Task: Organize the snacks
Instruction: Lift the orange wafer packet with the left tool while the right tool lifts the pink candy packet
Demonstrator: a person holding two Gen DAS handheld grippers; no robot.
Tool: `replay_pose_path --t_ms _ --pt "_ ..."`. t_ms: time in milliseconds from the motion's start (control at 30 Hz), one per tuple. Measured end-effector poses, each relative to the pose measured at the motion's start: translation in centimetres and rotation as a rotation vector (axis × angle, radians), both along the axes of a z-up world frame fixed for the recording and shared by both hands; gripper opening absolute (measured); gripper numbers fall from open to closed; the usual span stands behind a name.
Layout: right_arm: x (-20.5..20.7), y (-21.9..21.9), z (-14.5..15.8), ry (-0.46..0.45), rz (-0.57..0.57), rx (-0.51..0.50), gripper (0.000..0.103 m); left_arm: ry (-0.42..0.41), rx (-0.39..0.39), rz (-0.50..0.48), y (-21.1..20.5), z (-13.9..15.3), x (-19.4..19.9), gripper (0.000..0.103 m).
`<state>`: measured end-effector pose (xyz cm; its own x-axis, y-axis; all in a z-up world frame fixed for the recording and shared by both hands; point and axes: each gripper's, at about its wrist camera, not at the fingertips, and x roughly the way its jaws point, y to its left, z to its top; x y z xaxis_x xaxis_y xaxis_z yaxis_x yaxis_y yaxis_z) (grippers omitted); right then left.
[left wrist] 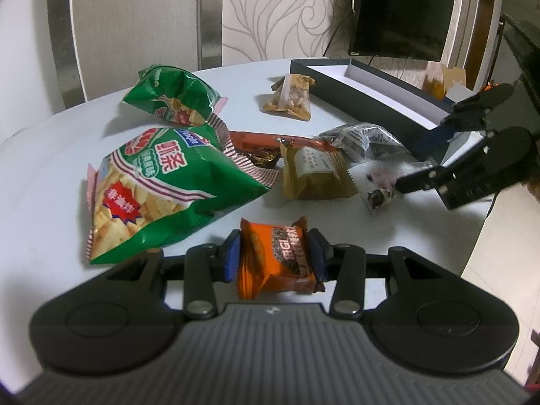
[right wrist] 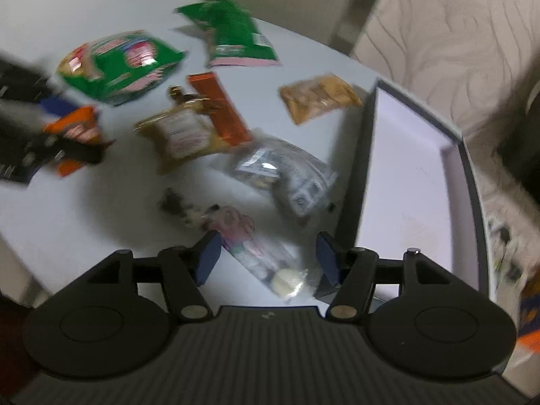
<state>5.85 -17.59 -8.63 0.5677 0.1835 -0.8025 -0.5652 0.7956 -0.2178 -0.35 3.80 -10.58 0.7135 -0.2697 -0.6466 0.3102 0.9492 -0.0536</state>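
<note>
Orange snack pack (left wrist: 275,258) sat pinched between your left gripper (left wrist: 275,256) pads, just above white table (left wrist: 44,175). Your right gripper (right wrist: 266,256) stood spread wide, unclamped, clear candy bag (right wrist: 266,263) lying between its fingers. Big green chip bag (left wrist: 162,185) just left of orange pack; tan pack (left wrist: 314,175) beyond. Open dark box (right wrist: 415,182) at table's right edge. Right view blurred.
</note>
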Motion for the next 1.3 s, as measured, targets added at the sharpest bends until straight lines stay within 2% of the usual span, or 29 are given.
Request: replay_pose_path --t_ms 33,133,233,300,367,433,633,767,833,933,1067,1167,1300 --pt "0.4 -0.1 -0.1 0.008 -0.007 -0.001 0.067 0.000 0.000 -0.001 -0.1 0.0 0.0 0.045" --pt "1.8 -1.4 -0.1 0.080 -0.034 0.086 0.067 0.000 0.002 -0.003 -0.2 -0.1 0.1 0.045" --pt "1.9 -1.7 -0.3 0.127 -0.048 0.104 0.065 0.000 0.003 -0.006 -0.3 -0.1 0.1 0.045" --pt "1.2 -1.9 0.0 0.137 -0.099 0.154 0.051 0.002 -0.001 -0.007 -0.2 -0.1 0.2 0.045" --pt "-0.1 -1.1 -0.2 0.104 -0.142 0.175 0.032 0.005 -0.005 -0.009 -0.1 -0.1 0.3 0.046" --pt "-1.5 -0.1 -0.2 0.061 -0.186 0.168 0.027 0.007 -0.005 -0.013 -0.1 -0.1 0.3 0.046" --pt "-2.7 -0.4 -0.2 0.057 -0.329 0.266 0.024 0.011 -0.006 -0.037 -0.1 -0.1 0.3 0.046" --pt "-3.3 0.3 -0.5 -0.007 -0.322 0.215 0.025 0.016 -0.014 -0.061 0.2 -0.1 0.2 0.046" --pt "-3.3 0.3 -0.3 0.002 -0.360 0.225 0.025 0.015 -0.011 -0.075 0.2 -0.1 0.0 0.046" --pt "-3.1 0.8 -0.3 -0.010 -0.367 0.184 0.030 0.021 -0.016 -0.098 0.3 0.0 -0.2 0.046" --pt "-3.5 1.0 -0.4 -0.031 -0.380 0.178 0.030 0.021 -0.017 -0.122 0.3 0.0 -0.5 0.046" --pt "-3.2 0.6 -0.3 -0.003 -0.427 0.213 0.030 0.014 -0.016 -0.129 0.2 -0.1 -0.6 0.046" --pt "-3.1 1.1 -0.3 -0.004 -0.426 0.195 0.028 0.011 -0.026 -0.113 0.2 -0.2 -0.5 0.043"
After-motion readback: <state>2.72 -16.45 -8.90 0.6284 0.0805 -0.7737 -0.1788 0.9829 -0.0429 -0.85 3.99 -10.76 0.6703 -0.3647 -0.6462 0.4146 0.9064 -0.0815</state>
